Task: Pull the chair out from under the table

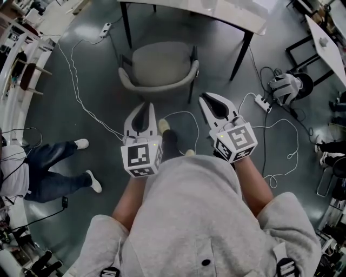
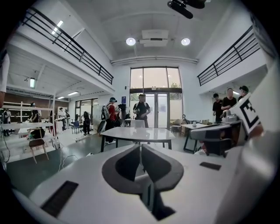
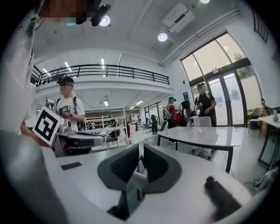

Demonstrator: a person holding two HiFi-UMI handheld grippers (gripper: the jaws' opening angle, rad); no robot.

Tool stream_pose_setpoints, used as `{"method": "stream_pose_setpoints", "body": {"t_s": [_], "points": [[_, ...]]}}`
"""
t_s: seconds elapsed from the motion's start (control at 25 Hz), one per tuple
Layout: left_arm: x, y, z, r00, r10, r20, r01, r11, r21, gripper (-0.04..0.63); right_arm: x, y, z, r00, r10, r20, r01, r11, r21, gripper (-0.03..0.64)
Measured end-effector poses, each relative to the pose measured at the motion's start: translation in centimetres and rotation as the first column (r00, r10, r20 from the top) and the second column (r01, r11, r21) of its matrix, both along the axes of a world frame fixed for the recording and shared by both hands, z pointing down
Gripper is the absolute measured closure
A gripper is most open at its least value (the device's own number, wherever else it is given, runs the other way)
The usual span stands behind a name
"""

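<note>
One chair (image 1: 158, 69), one table (image 1: 216, 13); left hand-held gripper (image 1: 145, 108), right hand-held gripper (image 1: 207, 99), both narrow, empty.

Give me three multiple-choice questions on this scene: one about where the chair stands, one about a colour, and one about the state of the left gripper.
1. Where is the chair relative to the table?
A. Tucked under it
B. On the open floor in front of it
C. Stacked on top of it

2. What colour is the tabletop?
A. White
B. Red
C. Black

3. How are the left gripper's fingers?
A. Wide apart
B. Closed on a cable
C. Together, empty

Answers:
1. B, the head view shows the whole seat clear of the tabletop.
2. A, the top is white on black legs.
3. C, the left gripper view shows them meeting with nothing between.
</note>
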State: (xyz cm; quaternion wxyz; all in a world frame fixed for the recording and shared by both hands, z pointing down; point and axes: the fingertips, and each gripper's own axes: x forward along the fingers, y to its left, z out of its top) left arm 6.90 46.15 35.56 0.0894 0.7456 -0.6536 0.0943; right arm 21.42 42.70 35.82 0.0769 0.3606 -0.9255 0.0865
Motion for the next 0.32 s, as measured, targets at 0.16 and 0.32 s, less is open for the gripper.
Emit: {"method": "stream_pose_setpoints", "body": {"t_s": [0.16, 0.32], "points": [[-0.15, 0.06, 0.08, 1.0, 0.008, -0.001, -0.008, 1.0, -0.004, 0.571, -0.29, -0.07, -0.14, 1.0, -0.008, -0.002, 0.009, 1.0, 0.003, 0.571], [0.31, -0.16, 0.69, 0.999, 0.034, 0.014, -0.034, 0.999, -0.01, 0.571, -0.18, -0.19, 0.52, 1.0, -0.011, -0.015, 0.011, 1.0, 0.001, 0.571]]}}
